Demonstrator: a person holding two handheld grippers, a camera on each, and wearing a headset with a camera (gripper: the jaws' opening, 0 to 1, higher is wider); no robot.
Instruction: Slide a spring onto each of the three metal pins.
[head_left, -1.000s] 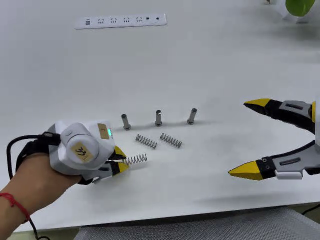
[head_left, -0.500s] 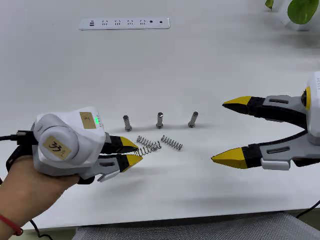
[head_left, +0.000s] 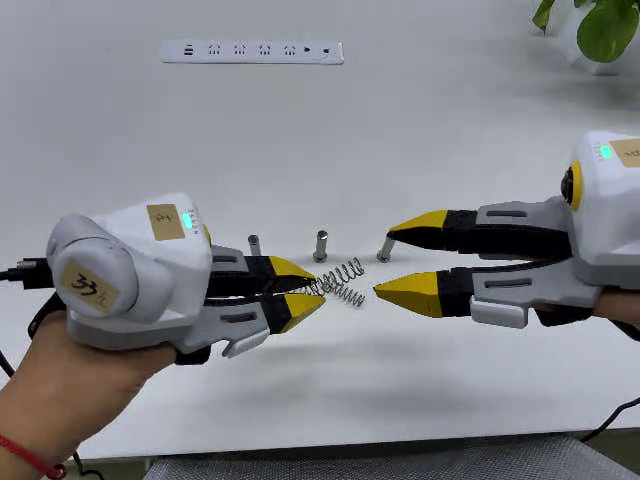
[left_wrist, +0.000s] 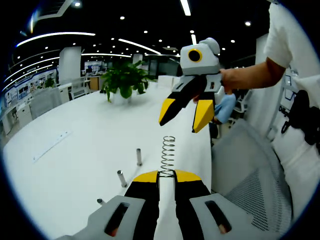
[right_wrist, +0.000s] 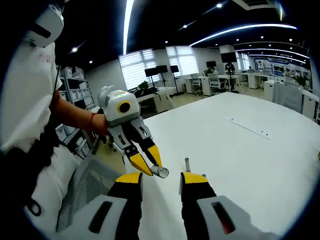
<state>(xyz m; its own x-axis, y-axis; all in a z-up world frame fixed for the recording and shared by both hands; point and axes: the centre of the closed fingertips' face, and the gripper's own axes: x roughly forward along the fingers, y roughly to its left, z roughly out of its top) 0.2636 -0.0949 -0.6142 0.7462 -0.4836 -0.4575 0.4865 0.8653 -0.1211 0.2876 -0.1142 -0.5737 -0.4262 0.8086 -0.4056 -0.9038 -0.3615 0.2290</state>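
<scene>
noting one spring (head_left: 340, 274) clear of the table (head_left: 450, 140), pinched by its near end in the tips of the left gripper (head_left: 312, 290), free end jutting toward the right gripper (head_left: 386, 260). a second back, saw it flat on the table with the left tips closing round it. half a second back, saw it barely raised. so: picked up, carried up and inward.

reading the left jaws as all but closed, with nothing between them except the coil end. confirmed in the left gripper view, with the spring (left_wrist: 167, 155) standing straight out from the tips. reading the right jaws as partly open and holding nothing, tips near the free end but apart from it. a second back, had that gripper far out to the right and spread wide. now brought in close and narrowed.

counting three pins (head_left: 321, 243) upright in a row behind the spring, all bare. spotting a second spring (head_left: 348, 294) flat on the table just below the held one. cannot place the third, perhaps hidden behind the left gripper.

judging: first of three not yet threaded. looks like a handover or a two-gripper steadying ahead of the first pin. risk of the coil bending or flicking out if taken off-centre.
</scene>
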